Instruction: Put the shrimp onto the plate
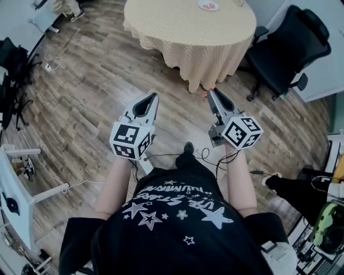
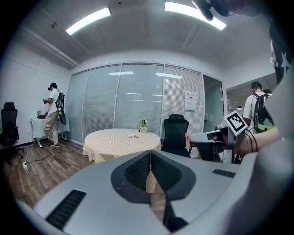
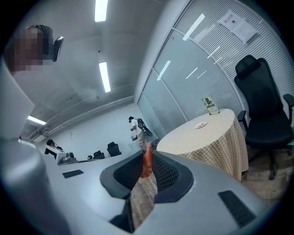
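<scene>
Two tongs in hand; logging left to right. Holding left tongs point(image 1: 154, 96) out in front, pressed fully together, gripping nothing and touching nothing. Pinching shrimp point(image 3: 147, 161) in right tongs point(image 1: 211, 91), closing on its lower end, keeping its long axis in line with the tongs and leaving the orange body poking past the tips. Standing on wood floor point(image 1: 97, 80), well apart from round desk point(image 1: 188, 24) under its checkered cloth, pointing both tongs toward it. Sighting plate point(image 1: 208, 5) on the far part of the desk top, near a small upright sign point(image 2: 143, 125), almost dead ahead of the right tongs, favouring the right hand as the nearer one. Judging: carrying step under way, placing not yet begun. Needing to close the gap to the desk, then reaching across the cloth before spreading the right tongs over the plate. Watching for slip: apparently gripping only a small part of the shrimp. Noting black chair point(image 1: 285, 48) at the desk's right.
</scene>
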`<state>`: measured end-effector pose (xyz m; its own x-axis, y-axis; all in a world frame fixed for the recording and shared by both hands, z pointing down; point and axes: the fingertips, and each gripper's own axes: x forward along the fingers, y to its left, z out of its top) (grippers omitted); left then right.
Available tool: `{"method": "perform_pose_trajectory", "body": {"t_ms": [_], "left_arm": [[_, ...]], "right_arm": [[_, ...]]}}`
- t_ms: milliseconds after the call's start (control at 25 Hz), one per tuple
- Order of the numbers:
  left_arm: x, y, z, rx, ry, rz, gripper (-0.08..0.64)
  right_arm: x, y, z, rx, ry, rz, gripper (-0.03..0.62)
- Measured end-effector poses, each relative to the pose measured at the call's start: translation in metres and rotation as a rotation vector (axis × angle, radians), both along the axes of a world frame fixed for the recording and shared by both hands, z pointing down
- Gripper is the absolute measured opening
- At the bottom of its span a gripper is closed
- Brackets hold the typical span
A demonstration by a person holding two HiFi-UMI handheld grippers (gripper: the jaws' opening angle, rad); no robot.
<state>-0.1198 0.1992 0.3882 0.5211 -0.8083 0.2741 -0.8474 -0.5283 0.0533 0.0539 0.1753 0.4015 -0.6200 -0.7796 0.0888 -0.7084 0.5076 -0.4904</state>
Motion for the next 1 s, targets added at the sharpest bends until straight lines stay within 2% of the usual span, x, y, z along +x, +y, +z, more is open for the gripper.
{"method": "perform_pose_trajectory", "body": {"t_ms": [240,520,1000], "left_arm": [[0.042,-0.060,0.001,-0.021,-0.018,-0.017,0.011],[0.079,-0.104,0.007,-0.010,-0.009,-0.039,0.011],[0.093,-0.143,0.009,0.000,-0.010,-0.008,0.011]], "right_arm": [[0.035,-0.064,0.006,-0.024,-0.014,-0.032,0.072],[0.061,-0.107,0.020,-0.039,-0.018,-0.071,0.072],[0.075,-0.136,0.027,-0.045,-0.032,-0.039,0.072]]}}
